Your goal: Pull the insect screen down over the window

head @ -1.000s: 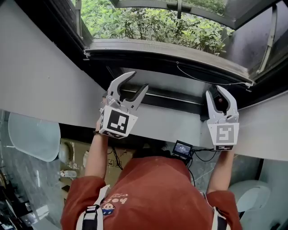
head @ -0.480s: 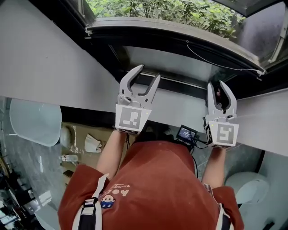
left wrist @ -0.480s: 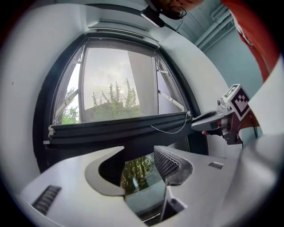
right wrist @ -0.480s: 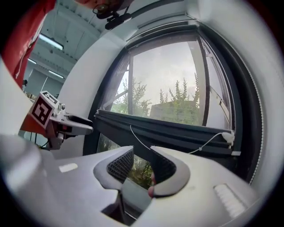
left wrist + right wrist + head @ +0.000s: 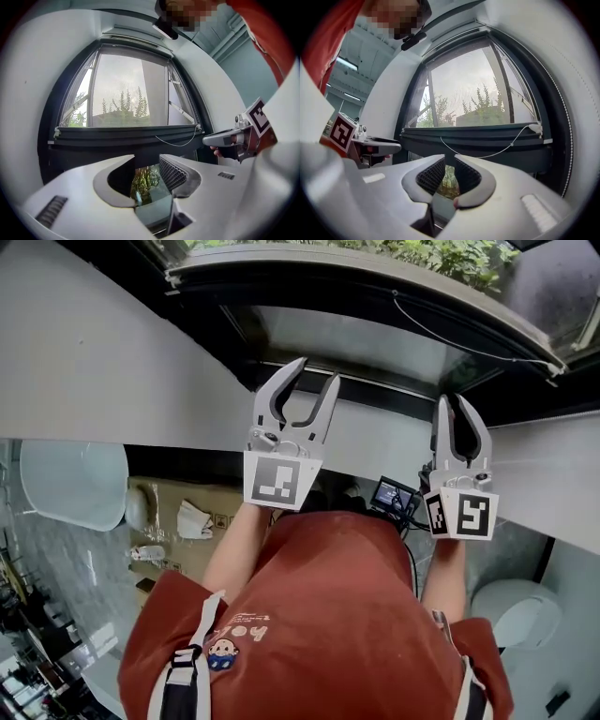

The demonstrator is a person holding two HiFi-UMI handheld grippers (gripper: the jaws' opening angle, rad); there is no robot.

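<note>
Right now the grey, fine-mesh insect screen (image 5: 131,89) covers the upper part of the dark-framed window (image 5: 65,93), ahead of both my tools. It is translucent, so the pale sky and the treetops behind it look dull and hazy. Its lower edge ends in a dark, straight bottom bar (image 5: 126,136) that spans the opening from side to side. A thin white cord (image 5: 178,145) hangs in a slack loop under one end of that bar. Below the bar a strip of the window is uncovered, and the green leaves (image 5: 143,176) there look brighter and sharper than those behind the mesh.

My left tool (image 5: 316,381) has its jaws spread. They have just been closing, but nothing sits between the ribbed pads (image 5: 174,172), and through the gap I see only leaves and glass. My right tool (image 5: 452,404) has also just been closing and its jaws are down to a narrow slot. Its pads do not meet and pinch nothing, with a sliver of foliage showing between them.

From my head view both tools point at the white ledge (image 5: 394,442) under the bar, the left tool near the middle and the right tool well apart toward the other end. I cannot tell whether either tip touches the bar.
</note>
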